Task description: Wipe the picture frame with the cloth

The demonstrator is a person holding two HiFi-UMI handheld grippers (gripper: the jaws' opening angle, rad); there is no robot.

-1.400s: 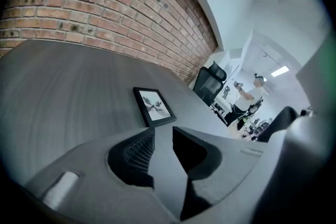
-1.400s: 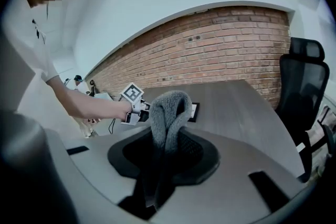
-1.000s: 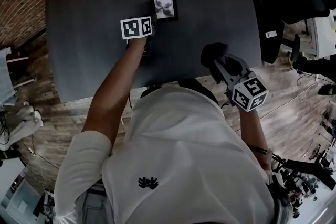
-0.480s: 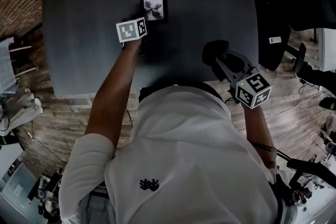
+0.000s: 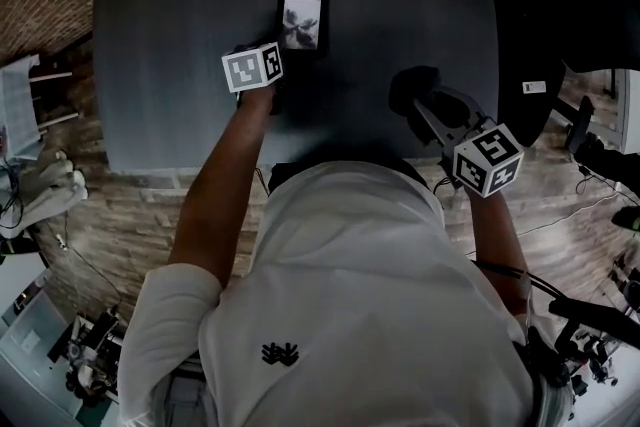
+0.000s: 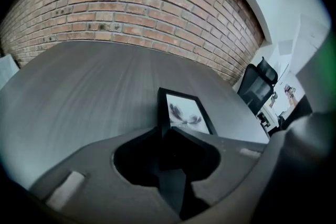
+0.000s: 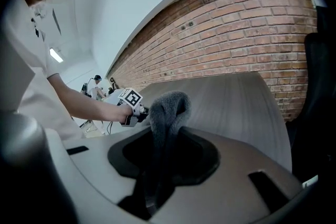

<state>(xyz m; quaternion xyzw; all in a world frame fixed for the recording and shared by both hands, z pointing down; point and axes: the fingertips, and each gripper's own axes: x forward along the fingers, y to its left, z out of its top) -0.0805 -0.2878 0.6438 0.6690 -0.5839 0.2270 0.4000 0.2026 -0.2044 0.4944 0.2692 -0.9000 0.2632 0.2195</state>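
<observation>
A small black picture frame [image 5: 302, 23] with a grey print sits toward the far middle of the dark table [image 5: 170, 35]. My left gripper [image 5: 283, 57] is shut on the frame's near edge. In the left gripper view the frame [image 6: 185, 112] rises tilted from between the closed jaws of the left gripper [image 6: 166, 136]. My right gripper [image 5: 414, 103] hovers at the table's near right edge, shut on a dark grey cloth [image 5: 408, 85]. In the right gripper view the cloth [image 7: 167, 108] sticks up as a folded hump from the right gripper [image 7: 157, 165]. Cloth and frame are well apart.
A black office chair [image 5: 545, 25] stands just off the table's right side. A brick wall [image 6: 131, 8] runs behind the table's far edge. White items [image 5: 40, 195] lie on the wooden floor at the left.
The left gripper and the frame have shifted slightly left over the table, and the frame now sits squarer. The right gripper with the cloth has barely moved.
</observation>
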